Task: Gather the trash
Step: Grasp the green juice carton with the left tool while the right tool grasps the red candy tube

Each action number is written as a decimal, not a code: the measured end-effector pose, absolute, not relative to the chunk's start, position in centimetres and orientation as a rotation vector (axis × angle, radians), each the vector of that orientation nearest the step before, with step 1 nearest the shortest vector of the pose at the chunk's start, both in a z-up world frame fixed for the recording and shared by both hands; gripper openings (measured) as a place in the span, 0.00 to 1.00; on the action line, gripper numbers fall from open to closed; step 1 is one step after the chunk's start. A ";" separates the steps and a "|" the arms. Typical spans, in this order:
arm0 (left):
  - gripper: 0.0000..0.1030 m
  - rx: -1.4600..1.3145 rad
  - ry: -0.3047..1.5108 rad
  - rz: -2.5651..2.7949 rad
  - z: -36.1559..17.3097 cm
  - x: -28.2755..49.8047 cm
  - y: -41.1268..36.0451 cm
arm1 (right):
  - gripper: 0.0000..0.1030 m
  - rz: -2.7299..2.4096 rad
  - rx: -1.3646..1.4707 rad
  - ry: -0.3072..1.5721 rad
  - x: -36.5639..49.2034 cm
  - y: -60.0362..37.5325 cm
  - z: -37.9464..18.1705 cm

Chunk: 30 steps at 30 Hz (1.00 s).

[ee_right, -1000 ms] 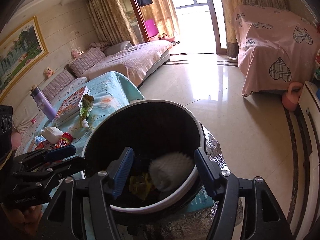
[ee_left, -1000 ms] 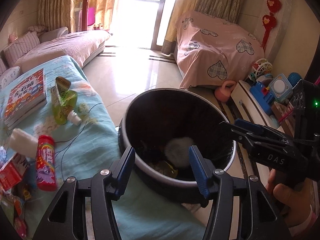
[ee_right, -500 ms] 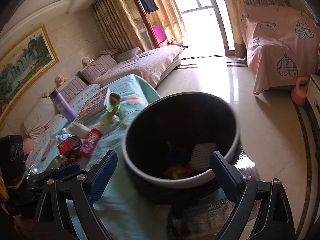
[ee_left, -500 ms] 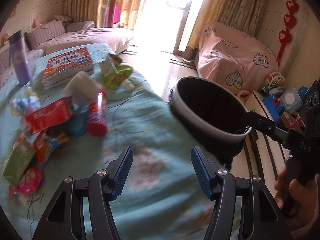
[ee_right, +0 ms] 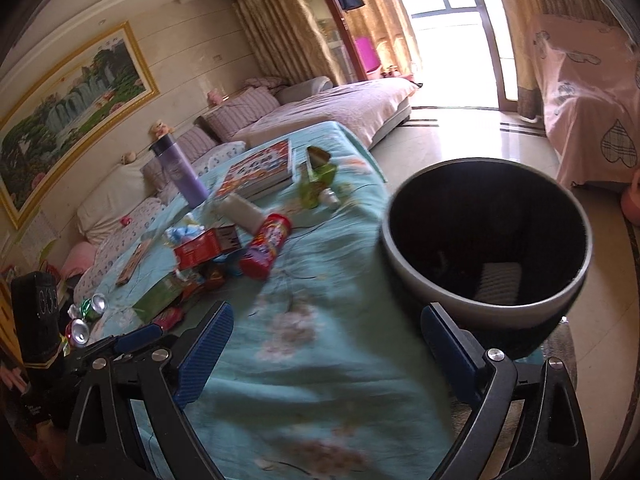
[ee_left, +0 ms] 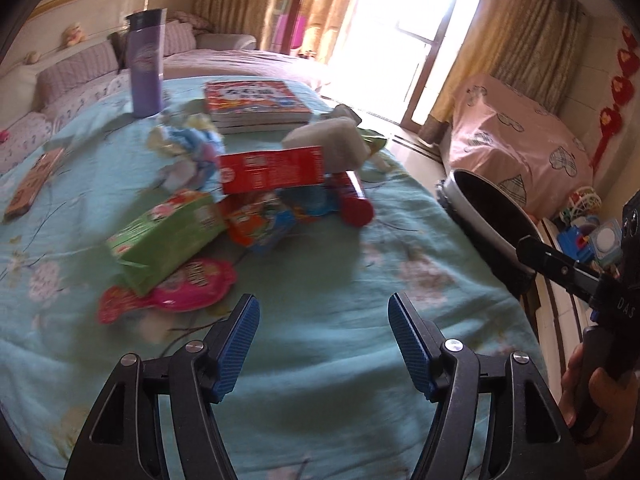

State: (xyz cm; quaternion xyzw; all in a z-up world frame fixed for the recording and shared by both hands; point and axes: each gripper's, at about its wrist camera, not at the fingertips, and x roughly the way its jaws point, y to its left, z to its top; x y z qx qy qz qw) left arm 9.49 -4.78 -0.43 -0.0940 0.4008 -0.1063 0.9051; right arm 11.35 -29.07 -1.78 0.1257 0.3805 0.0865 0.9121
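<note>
Your left gripper [ee_left: 323, 344] tilts down over the teal cloth [ee_left: 320, 280], jaws opening, nothing between them; the litter pile [ee_left: 224, 208] lies upper left of it, blurred. Your right gripper [ee_right: 326, 354] gapes empty, the trash bin [ee_right: 486, 308] just upper right.

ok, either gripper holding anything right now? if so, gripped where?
Nothing is held. The left gripper is empty over the blue tablecloth, its jaws opening. The right gripper is wide open and empty, beside the trash bin.
</note>
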 end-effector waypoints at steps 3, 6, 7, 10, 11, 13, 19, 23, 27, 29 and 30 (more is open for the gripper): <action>0.65 -0.221 0.830 -0.194 -0.3 8.7 -3.4 | 0.93 0.201 0.244 0.796 11.5 -27.2 -2.3; 0.65 -0.237 0.826 -0.171 0.0 8.2 -2.2 | 0.93 0.222 0.232 0.806 11.8 -25.8 -2.7; 0.65 -0.241 0.824 -0.163 0.1 7.9 -1.9 | 0.93 0.227 0.228 0.808 11.9 -25.3 -2.8; 0.65 -0.250 0.818 -0.146 0.4 7.6 -0.8 | 0.93 0.241 0.216 0.814 12.2 -24.2 -3.1; 0.65 -0.253 0.817 -0.140 0.5 7.6 -0.5 | 0.93 0.244 0.214 0.816 12.3 -23.9 -3.2; 0.65 -0.259 0.813 -0.126 0.6 7.6 0.3 | 0.93 0.250 0.209 0.818 12.7 -23.4 -3.3; 0.72 -0.242 0.807 -0.100 0.6 9.3 2.1 | 0.92 0.266 0.192 0.825 14.1 -22.0 -3.7; 0.74 -0.201 0.815 -0.097 0.2 11.3 2.8 | 0.90 0.267 0.195 0.835 15.2 -21.6 -4.1; 0.75 -0.168 0.833 -0.120 -0.1 13.8 3.6 | 0.80 0.267 0.211 0.851 16.8 -21.4 -4.7; 0.76 -0.165 0.843 -0.136 -0.4 15.2 4.3 | 0.76 0.266 0.222 0.862 17.7 -21.3 -5.0; 0.76 -0.162 0.852 -0.150 -0.6 15.9 4.5 | 0.74 0.264 0.227 0.867 18.2 -21.3 -5.1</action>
